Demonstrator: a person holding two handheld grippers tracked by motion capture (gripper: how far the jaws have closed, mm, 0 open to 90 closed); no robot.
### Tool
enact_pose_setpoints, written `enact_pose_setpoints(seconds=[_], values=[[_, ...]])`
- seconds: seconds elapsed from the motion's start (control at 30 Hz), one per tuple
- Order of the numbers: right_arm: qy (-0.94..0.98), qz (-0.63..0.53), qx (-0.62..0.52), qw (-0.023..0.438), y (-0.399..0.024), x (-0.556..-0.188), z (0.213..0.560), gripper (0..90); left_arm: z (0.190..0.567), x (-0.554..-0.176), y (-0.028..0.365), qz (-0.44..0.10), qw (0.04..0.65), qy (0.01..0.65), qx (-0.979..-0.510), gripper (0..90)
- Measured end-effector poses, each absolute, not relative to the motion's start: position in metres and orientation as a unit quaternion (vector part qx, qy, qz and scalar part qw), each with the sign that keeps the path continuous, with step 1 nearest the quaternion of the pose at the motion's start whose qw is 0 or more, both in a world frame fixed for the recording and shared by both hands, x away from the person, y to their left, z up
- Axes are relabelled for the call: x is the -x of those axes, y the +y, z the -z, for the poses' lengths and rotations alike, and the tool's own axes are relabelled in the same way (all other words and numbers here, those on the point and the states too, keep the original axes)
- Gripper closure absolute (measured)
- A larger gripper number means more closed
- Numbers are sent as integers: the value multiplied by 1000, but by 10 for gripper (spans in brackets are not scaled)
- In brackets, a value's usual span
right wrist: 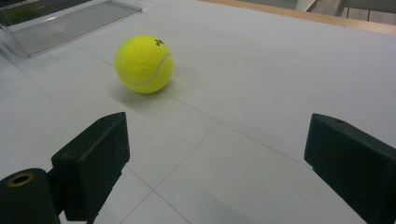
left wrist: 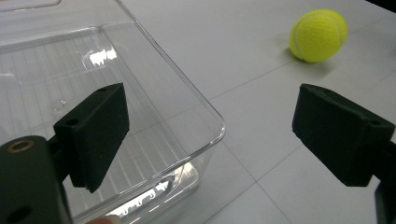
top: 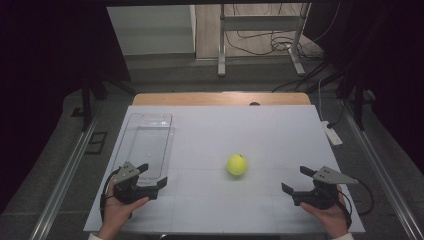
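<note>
A yellow tennis ball [top: 236,164] rests on the white table top, roughly midway between my two grippers. My left gripper [top: 152,176] stands open at the near left, at the near end of a clear plastic tray [top: 148,145]. In the left gripper view the tray's corner [left wrist: 205,126] lies between the wide-apart jaws and the ball [left wrist: 318,35] sits far off at the upper right. My right gripper [top: 297,180] is open at the near right with nothing between its jaws. The ball [right wrist: 144,63] lies ahead of it, toward its left jaw.
The white board [top: 280,130] covers a wooden table whose far edge [top: 220,98] shows beyond it. A white power strip [top: 332,133] lies off the right edge. A metal stand [top: 260,35] and cables sit on the floor behind the table.
</note>
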State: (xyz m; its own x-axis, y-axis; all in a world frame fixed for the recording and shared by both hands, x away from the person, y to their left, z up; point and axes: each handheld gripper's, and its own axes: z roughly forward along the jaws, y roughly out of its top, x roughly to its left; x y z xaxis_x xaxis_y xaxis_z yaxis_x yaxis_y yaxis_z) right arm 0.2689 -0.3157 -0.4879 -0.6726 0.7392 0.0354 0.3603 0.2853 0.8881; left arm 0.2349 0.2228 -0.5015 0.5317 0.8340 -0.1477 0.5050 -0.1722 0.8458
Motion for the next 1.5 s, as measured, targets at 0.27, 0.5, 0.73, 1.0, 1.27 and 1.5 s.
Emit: enact_pose_setpoints(seconds=[0.27,0.5,0.73,1.0,1.27,1.5], values=[[783,-476,-349,195,-312,-271,489,76,501,-233,224,-182,460,450,-744,121],[785,-471,-351,196,-310,-270,489,79,500,-231,223,-184,462,450,-742,120],[786,-470,-352,194,-310,-270,490,81,500,-232,222,-184,461,448,-744,120],[786,-469,-352,195,-310,-269,490,83,501,-232,222,-186,460,447,-744,120],[787,-469,-350,194,-309,-269,490,83,500,-232,222,-187,460,447,-744,120],[786,-471,-351,193,-309,-269,490,83,499,-233,222,-186,460,448,-744,120]])
